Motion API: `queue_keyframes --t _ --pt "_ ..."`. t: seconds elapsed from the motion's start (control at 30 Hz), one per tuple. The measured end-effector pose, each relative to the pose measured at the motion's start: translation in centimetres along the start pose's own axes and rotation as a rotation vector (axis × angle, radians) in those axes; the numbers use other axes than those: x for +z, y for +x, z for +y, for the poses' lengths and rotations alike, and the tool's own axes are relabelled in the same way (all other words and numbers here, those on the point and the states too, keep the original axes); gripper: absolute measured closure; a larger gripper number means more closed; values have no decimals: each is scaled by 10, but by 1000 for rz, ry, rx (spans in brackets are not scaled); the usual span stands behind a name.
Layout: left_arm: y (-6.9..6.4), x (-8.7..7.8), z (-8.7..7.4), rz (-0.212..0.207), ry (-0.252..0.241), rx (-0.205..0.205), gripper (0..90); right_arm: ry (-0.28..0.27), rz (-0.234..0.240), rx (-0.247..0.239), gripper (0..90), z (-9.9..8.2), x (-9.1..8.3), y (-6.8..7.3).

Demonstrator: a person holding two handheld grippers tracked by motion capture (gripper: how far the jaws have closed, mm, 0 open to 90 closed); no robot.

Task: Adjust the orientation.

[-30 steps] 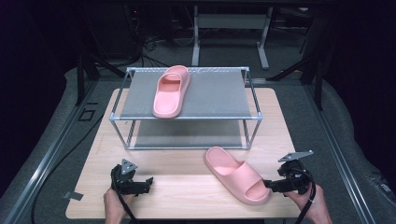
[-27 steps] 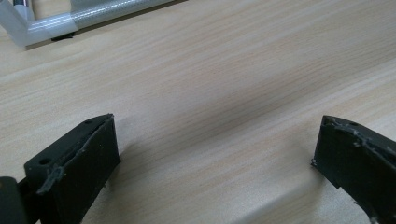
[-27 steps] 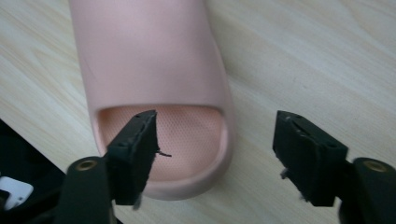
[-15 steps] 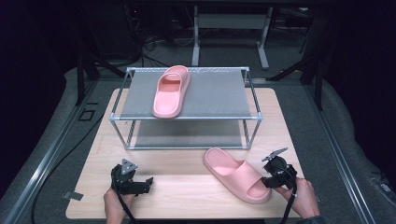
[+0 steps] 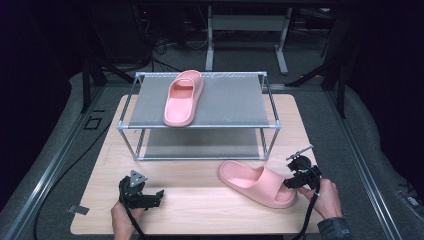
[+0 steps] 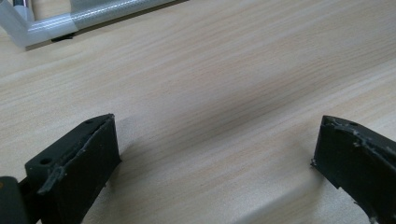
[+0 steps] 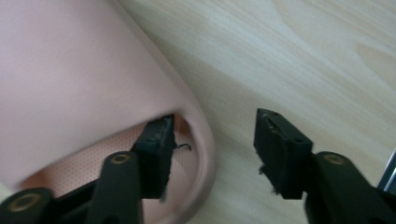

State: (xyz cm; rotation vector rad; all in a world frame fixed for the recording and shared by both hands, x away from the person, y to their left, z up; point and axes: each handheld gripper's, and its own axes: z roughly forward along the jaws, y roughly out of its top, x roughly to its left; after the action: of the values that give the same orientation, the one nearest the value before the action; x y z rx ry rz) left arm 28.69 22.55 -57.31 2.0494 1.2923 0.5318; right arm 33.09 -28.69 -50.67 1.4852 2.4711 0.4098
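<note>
Slide sandal [image 5: 257, 182]: pink moulded foam by the look of it, lying sole-down on the bench [image 5: 200, 200] in front of the rack [image 5: 200, 127], heel end toward my right hand.
Mate: second pink slide [image 5: 182, 97] sits on the rack's top shelf, well apart from this one.
Right tongs [image 5: 292, 181]: at the heel; in the right gripper view one jaw is inside the footbed and the other outside over bare wood, straddling the heel rim [image 7: 203, 154]. Jaws have just been opening a little; the outer pad stands clear of the rim, so I judge no grip yet.
Left tongs [image 5: 159, 196]: released, jaws wide over bare bench, nothing between them.
Handling: I expect it to be light and springy, soft enough to dent under the pads, not fragile, with a matte skin that should not slip much.
Where to hold: the heel wall is thin and will flex; I'd pinch it deep, or take the thicker strap arch, so the toe doesn't droop.
</note>
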Motion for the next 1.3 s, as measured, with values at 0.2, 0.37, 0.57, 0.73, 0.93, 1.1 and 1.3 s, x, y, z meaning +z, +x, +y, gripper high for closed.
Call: queue_keyframes --t 0.2,0.37,0.57,0.73,0.93,1.1,1.3 --pt "0 0 0 0 0 0 0 0 57 106 327 -10 -23 2" --pt "0 0 0 0 2 3 0 -4 142 150 67 -6 -35 23" --pt "0 0 0 0 0 0 0 -27 158 151 0 18 -35 42" --pt "0 0 0 0 0 0 0 -32 137 158 5 45 -26 51" --pt "0 0 0 0 0 0 0 -28 119 142 45 57 -14 56" --pt "0 0 0 0 3 3 0 -31 107 104 46 49 -10 56" --pt "0 0 0 0 2 3 0 -21 110 -37 52 41 -16 55"
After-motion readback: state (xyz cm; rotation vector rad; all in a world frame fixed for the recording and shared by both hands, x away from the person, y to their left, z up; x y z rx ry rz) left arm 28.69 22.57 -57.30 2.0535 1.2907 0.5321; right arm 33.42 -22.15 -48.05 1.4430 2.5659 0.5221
